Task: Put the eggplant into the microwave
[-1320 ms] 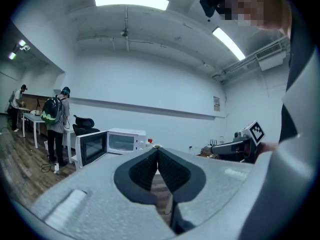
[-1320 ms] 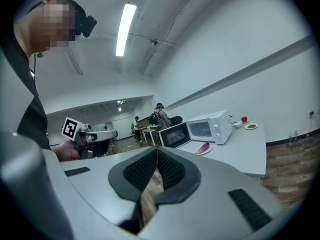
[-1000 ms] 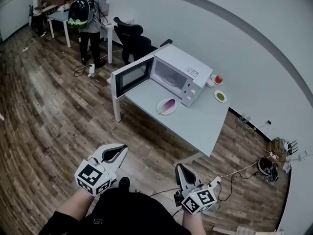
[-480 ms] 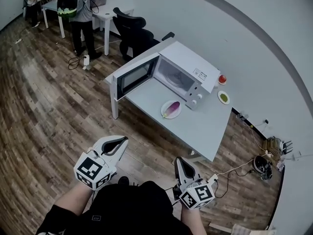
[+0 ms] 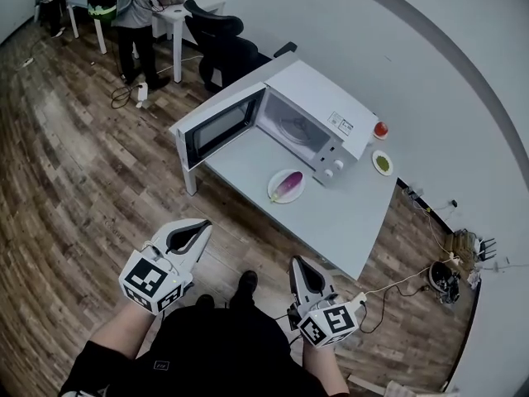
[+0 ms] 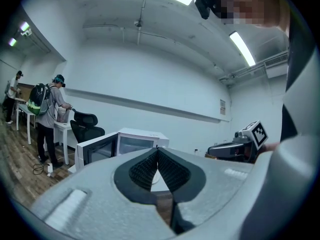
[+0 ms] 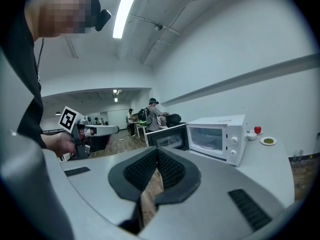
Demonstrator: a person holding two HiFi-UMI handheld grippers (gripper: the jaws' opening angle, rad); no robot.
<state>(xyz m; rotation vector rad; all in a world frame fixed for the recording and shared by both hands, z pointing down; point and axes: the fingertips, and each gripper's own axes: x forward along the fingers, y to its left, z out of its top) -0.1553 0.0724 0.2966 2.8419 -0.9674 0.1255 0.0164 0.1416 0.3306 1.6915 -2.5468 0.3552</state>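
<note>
Fingers point(image 6: 142, 170) together on left gripper point(image 5: 203, 225) and right gripper point(image 5: 295, 261), eggplant point(image 5: 288, 185) on plate point(image 5: 274, 195) beside open microwave point(image 5: 318, 98)

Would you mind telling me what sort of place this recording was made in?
Likely an office or lab workroom, not a kitchen: a white microwave stands on a plain grey table, with a black office chair and people at white desks nearby.

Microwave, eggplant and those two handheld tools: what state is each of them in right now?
Microwave: door open, eggplant not inside.
Eggplant: lying on a plate on the table.
Left tool: shut, empty.
Right tool: shut, empty.
</note>
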